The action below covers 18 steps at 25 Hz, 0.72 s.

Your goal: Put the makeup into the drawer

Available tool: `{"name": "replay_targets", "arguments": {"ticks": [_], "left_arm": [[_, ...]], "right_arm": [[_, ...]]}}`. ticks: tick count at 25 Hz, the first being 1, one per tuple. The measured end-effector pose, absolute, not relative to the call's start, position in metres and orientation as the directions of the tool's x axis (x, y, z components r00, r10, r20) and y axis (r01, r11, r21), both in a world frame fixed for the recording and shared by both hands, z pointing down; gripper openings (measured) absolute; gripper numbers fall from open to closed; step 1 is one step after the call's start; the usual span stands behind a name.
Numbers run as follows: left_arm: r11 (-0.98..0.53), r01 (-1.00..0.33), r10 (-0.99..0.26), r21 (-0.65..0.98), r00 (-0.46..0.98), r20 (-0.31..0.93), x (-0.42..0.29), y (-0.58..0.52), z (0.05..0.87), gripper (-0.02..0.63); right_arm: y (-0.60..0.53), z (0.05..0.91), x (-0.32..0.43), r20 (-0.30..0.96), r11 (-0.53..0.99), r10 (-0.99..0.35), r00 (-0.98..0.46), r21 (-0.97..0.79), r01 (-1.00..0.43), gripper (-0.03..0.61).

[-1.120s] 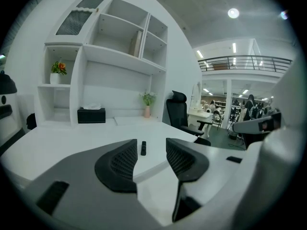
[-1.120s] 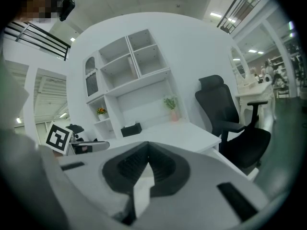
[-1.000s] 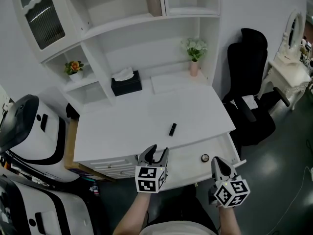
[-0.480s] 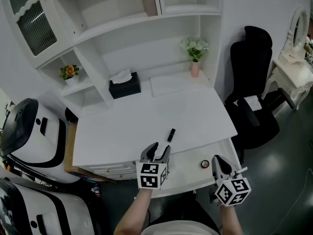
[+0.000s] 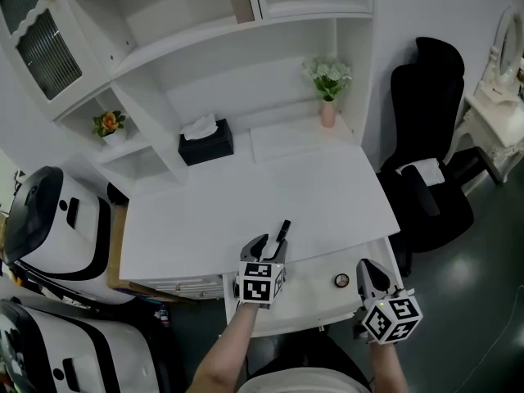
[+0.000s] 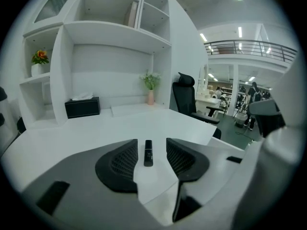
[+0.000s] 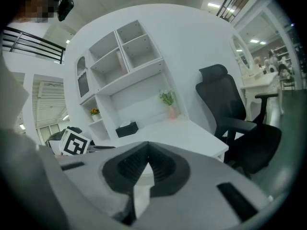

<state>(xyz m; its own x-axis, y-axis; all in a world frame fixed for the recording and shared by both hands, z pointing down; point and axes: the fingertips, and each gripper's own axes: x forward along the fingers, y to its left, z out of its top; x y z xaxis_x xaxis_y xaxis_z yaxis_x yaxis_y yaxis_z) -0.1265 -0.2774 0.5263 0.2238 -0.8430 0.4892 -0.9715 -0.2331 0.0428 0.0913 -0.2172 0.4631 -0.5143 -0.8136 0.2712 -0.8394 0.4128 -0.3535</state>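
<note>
Jaws wide and empty, my left hand-held gripper (image 5: 270, 246) pointed at the black makeup tube (image 5: 284, 229); the next move I judged was to ease forward and close.

Desk (image 5: 237, 199): smooth white, faint sheen. Makeup tube (image 6: 148, 153): glossy black plastic. Tissue box (image 5: 205, 146): matt black.

desk (image 5: 246, 191) bare around makeup (image 5: 283, 230), drawer (image 5: 315, 295) open

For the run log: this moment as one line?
left gripper: open, lined up on slim black makeup tube on white desk | right gripper: shut, empty | white drawer: open
</note>
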Motion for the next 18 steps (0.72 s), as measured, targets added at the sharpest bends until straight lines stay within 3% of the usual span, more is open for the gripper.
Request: {"name": "replay_targets", "arguments": {"ticks": [18], "left_arm": [[-0.228,-0.973,-0.724,0.046,0.201,0.659,-0.123,-0.32,0.593,0.179]], "right_arm": [[-0.238,0.479,0.102,0.304,0.409,-0.793,-0.528,-0.378,-0.831,0.003]]}}
